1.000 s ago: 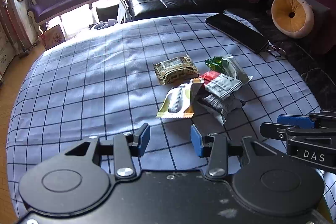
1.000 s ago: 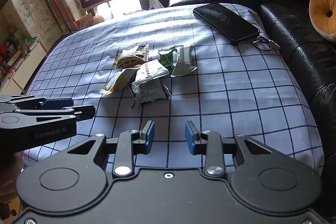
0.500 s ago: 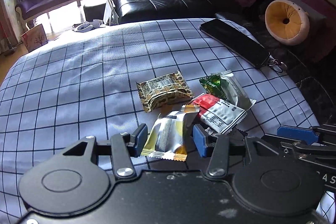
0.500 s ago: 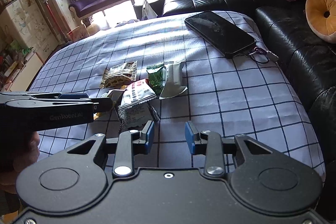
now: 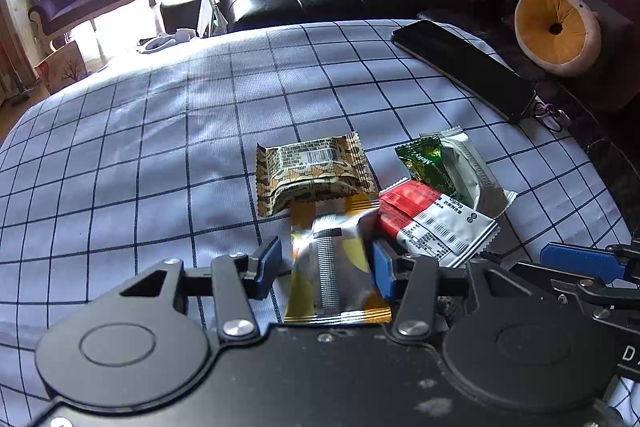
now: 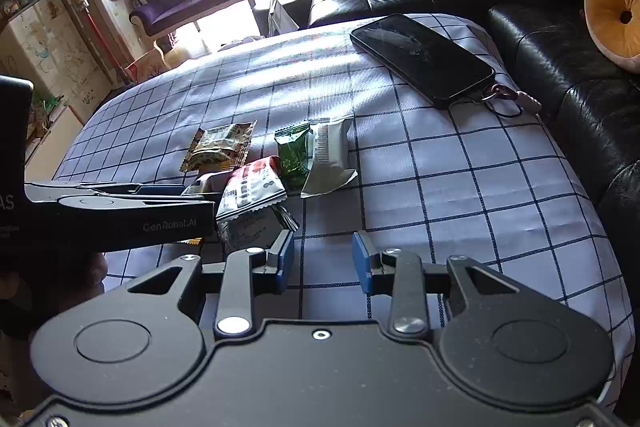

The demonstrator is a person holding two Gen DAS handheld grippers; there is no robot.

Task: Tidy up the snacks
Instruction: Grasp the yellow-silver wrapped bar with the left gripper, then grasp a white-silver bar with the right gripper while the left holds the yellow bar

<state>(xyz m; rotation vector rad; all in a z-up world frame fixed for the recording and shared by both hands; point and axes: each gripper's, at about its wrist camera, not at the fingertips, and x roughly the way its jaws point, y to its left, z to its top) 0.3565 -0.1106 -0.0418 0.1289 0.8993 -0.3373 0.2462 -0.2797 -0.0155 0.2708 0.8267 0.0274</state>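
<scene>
Left gripper [image 5: 326, 263] has the orange pack [image 5: 334, 267] sitting between its jaws, which just opened a bit wider. There's a gap on the left side and the right pad [image 5: 380, 269] looks to be right at the wrapper, so I'd call it apart, not clamped yet. The red pack [image 5: 436, 223] overlaps it at 2 o'clock and the brown pack [image 5: 314, 173] sits at 12. Close now and you might pinch the red one too, or the slick foil just squirts out. Right gripper [image 6: 322, 259] is apart and empty over the cloth [image 6: 440, 187], near a grey pack [image 6: 250, 229] at its 10 o'clock.
</scene>
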